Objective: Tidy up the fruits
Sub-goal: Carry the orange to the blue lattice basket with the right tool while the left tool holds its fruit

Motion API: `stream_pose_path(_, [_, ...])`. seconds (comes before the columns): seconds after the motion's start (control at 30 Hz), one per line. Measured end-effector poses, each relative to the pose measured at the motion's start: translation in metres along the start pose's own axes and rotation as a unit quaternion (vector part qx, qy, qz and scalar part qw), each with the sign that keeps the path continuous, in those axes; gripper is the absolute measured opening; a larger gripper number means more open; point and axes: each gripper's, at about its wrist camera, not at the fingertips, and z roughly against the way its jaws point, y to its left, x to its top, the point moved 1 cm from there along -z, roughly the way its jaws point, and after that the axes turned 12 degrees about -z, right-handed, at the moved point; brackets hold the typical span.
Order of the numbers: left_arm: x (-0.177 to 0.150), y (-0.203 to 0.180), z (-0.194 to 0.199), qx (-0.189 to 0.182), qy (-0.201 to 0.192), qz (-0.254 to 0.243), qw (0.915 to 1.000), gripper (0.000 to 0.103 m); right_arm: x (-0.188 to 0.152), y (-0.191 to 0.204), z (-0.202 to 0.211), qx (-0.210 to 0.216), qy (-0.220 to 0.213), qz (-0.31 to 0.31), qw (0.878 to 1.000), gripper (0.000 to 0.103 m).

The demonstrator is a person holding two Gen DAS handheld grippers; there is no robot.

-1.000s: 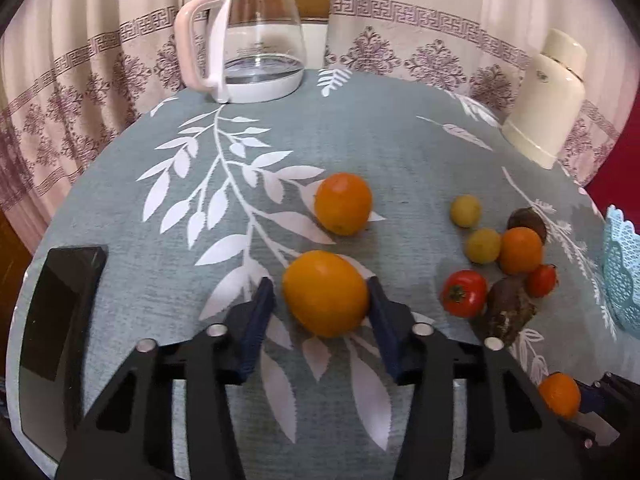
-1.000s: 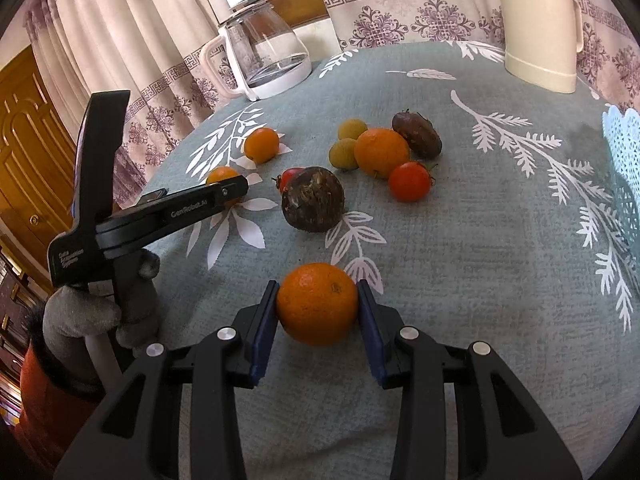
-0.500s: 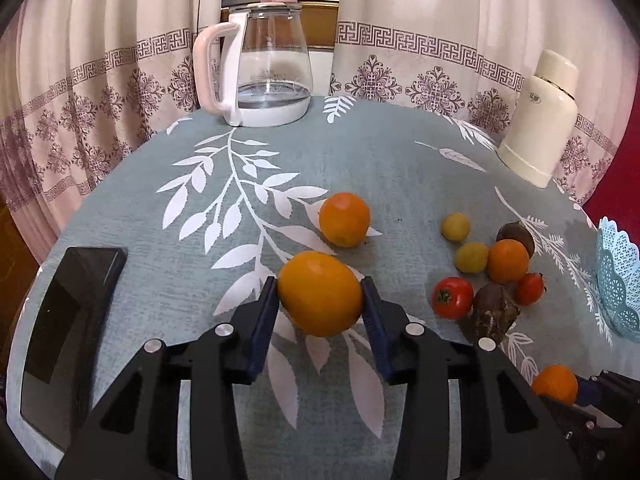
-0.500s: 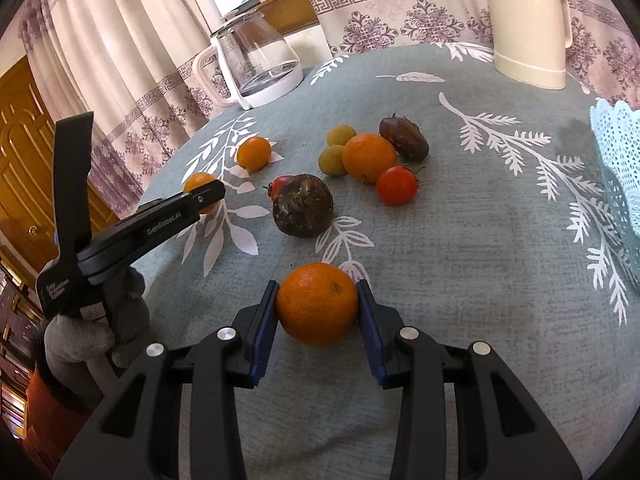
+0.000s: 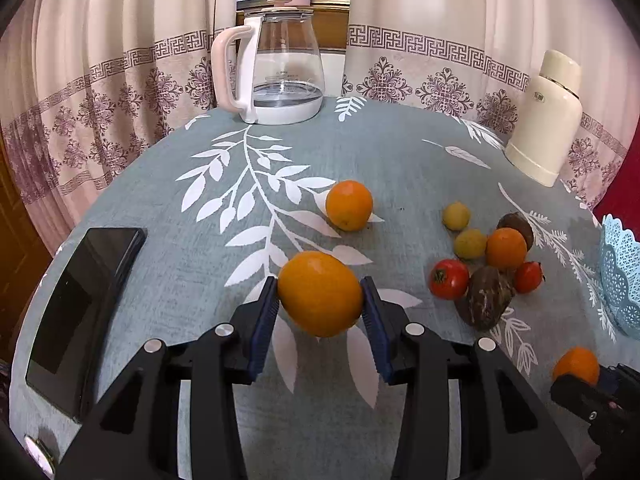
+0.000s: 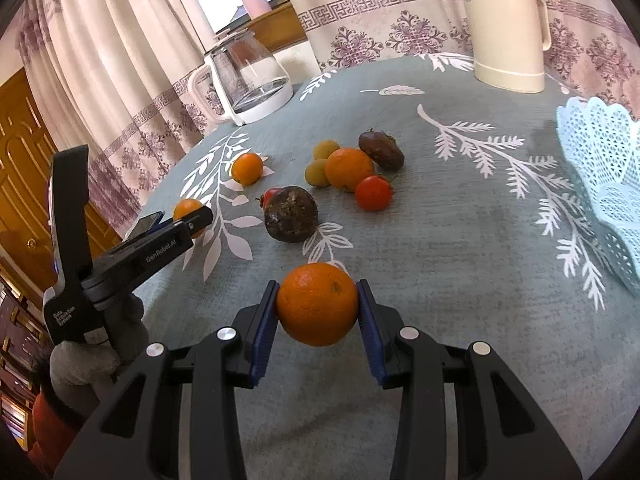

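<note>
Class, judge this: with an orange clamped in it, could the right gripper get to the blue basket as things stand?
Probably yes: the right gripper, shut on its orange, has only bare tablecloth between it and the blue basket.

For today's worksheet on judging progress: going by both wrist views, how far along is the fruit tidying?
Done: nothing visibly; the blue basket shows no fruit in the part seen. In hand: the left gripper grips one orange, the right gripper another orange. Left: a loose orange and the cluster around the brown fruit remain on the tablecloth.
</note>
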Motion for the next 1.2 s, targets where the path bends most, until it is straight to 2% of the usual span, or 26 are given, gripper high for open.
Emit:
stream_pose_path(0.33, [-0.005, -0.02, 0.018, 0.0, -0.005, -0.014, 0.9999, 0.043, 0.001, -0.013, 0.025, -0.003, -0.025, -0.013, 1.0, 0.039])
stream_pose_path(0.67, [-0.005, -0.054, 0.037, -0.019, -0.015, -0.045, 0.9987, 0.043, 0.017, -0.042, 0.065, -0.027, -0.074, -0.034, 0.996, 0.039])
stream_pose_path(0.93, [-0.002, -0.07, 0.048, -0.025, -0.021, -0.062, 0.9975, 0.043, 0.032, -0.069, 0.104, -0.058, -0.12, -0.043, 0.99, 0.039])
stream_pose_path(1.2, [0.001, -0.084, 0.059, -0.03, -0.03, -0.075, 0.9963, 0.043, 0.049, -0.112, 0.137, -0.101, -0.165, -0.077, 0.978, 0.039])
